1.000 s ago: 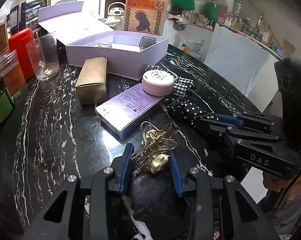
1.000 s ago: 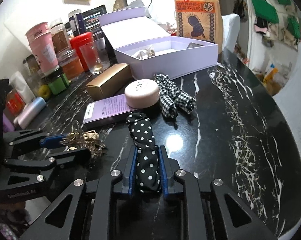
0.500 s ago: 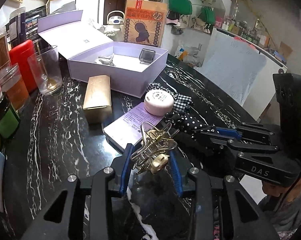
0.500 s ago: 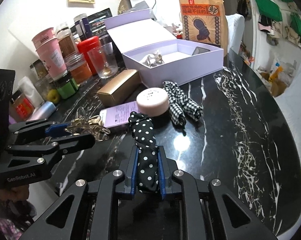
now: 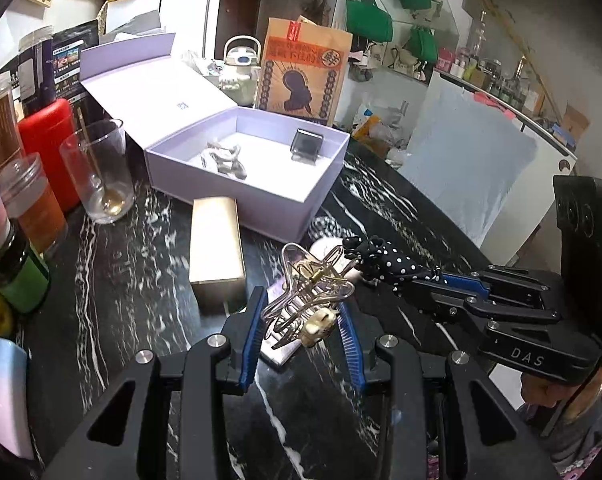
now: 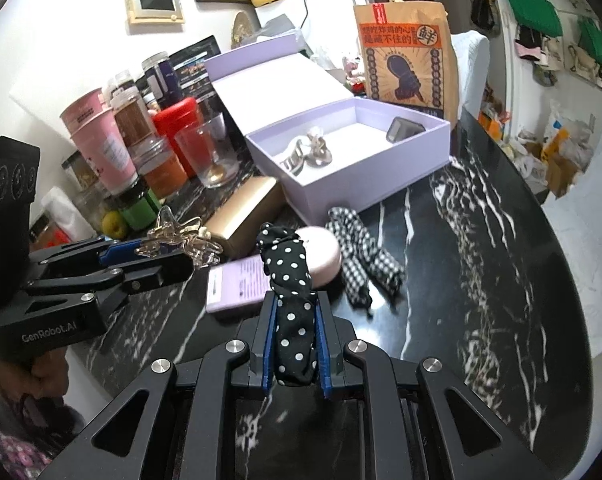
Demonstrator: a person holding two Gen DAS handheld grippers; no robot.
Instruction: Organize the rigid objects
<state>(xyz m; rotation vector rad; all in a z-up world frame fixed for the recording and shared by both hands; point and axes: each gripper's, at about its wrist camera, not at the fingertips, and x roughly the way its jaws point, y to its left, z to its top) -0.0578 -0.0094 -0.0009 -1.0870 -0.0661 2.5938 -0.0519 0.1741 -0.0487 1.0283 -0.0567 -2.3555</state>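
The left hand-held gripper (image 5: 303,324) is clamping a clear hair claw (image 5: 307,294) above the table (image 5: 113,288), pointing toward the open box (image 5: 261,184) at the far side. The right hand-held gripper (image 6: 292,344), level beside it, is pinching a dotted scrunchie (image 6: 291,292) over the near table, left of the checked scrunchie (image 6: 361,260).

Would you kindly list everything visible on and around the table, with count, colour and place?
box: 1, lilac, open, table rear
hair claw: 1, silvery, in box
dark block: 1, in box
gold carton: 1, before box
drinking glass: 1, clear, left of box
red canister: 1, behind glass
pink tin: 1, round, table centre
checked scrunchie: 1, black-white, beside tin
lilac carton: 1, flat, under tin
paper bag: 1, brown, behind box
star clip: 1, clear-gold, in left tool
dotted scrunchie: 1, black-white, in right tool
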